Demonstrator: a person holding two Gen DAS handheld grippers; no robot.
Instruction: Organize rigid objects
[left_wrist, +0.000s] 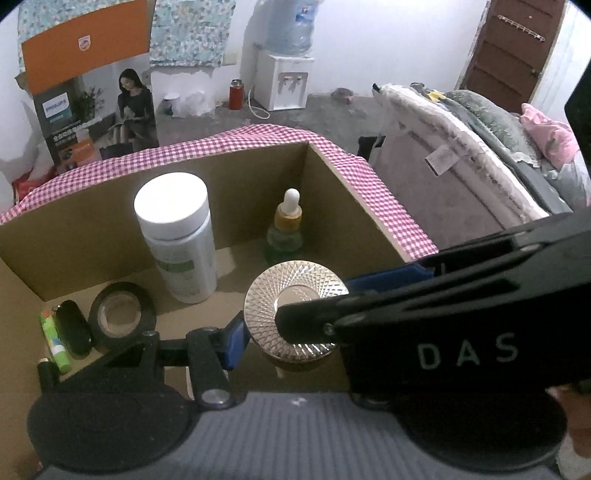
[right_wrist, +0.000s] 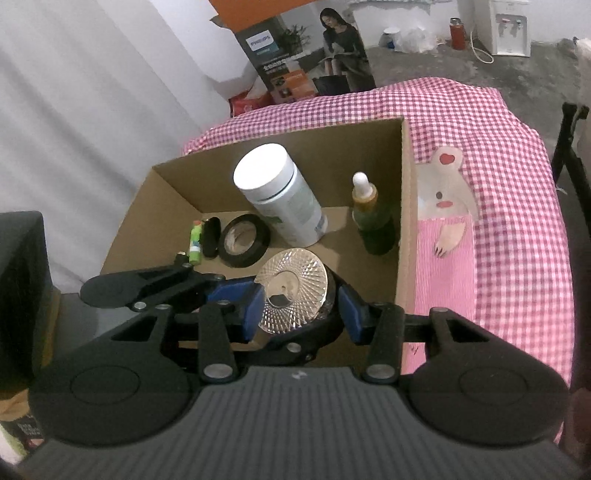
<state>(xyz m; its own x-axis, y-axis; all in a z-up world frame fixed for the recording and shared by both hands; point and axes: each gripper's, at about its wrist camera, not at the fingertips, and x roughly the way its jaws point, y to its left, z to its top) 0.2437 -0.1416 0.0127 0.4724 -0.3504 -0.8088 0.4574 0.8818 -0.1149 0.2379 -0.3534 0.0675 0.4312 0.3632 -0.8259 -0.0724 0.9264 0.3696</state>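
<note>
A round jar with a faceted silver lid (left_wrist: 295, 310) (right_wrist: 291, 291) sits low inside the open cardboard box (left_wrist: 354, 192) (right_wrist: 404, 206). My right gripper (right_wrist: 301, 308) has its blue pads on both sides of the jar and is shut on it. My left gripper (left_wrist: 291, 325) reaches in from the left; its blue pad (left_wrist: 234, 341) is beside the lid, and the right gripper crosses in front of it. In the box stand a white bottle (left_wrist: 177, 236) (right_wrist: 280, 195) and a dropper bottle (left_wrist: 288, 225) (right_wrist: 371, 218).
A black tape roll (left_wrist: 122, 314) (right_wrist: 243, 240), a black case (left_wrist: 74, 328), a green tube (left_wrist: 55, 341) (right_wrist: 195, 240) and a small lipstick (left_wrist: 46, 373) lie at the box's left. The box stands on a pink checked cloth (right_wrist: 509, 184). A bed (left_wrist: 480, 155) is at the right.
</note>
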